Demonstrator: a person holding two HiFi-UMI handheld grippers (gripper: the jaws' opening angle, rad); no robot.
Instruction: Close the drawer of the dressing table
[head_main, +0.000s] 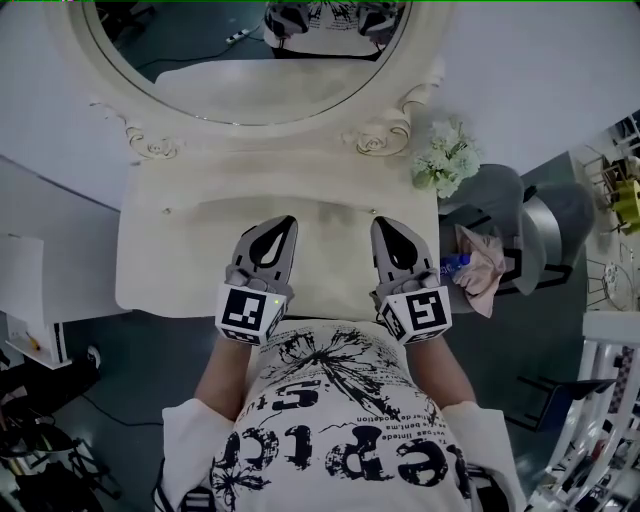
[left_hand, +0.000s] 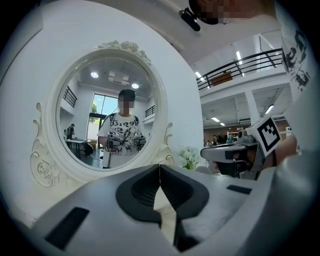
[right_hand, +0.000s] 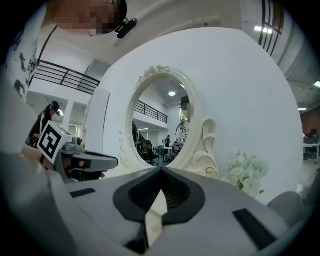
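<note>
The cream dressing table (head_main: 170, 260) stands under me, its oval mirror (head_main: 245, 60) at the back. From above I see only the table top; no drawer front shows, so I cannot tell how the drawer stands. My left gripper (head_main: 290, 221) and right gripper (head_main: 378, 222) hover side by side over the front half of the top, pointing at the mirror. Both are shut with nothing between their jaws. In the left gripper view the tips (left_hand: 159, 168) meet before the mirror (left_hand: 107, 120); in the right gripper view the tips (right_hand: 161, 170) also touch.
A bunch of white flowers (head_main: 446, 158) sits at the table's back right corner. Right of the table is a grey seat (head_main: 530, 225) with a pinkish cloth (head_main: 482, 268) and a blue-capped bottle (head_main: 452, 266). A white cabinet (head_main: 25, 280) stands at the left.
</note>
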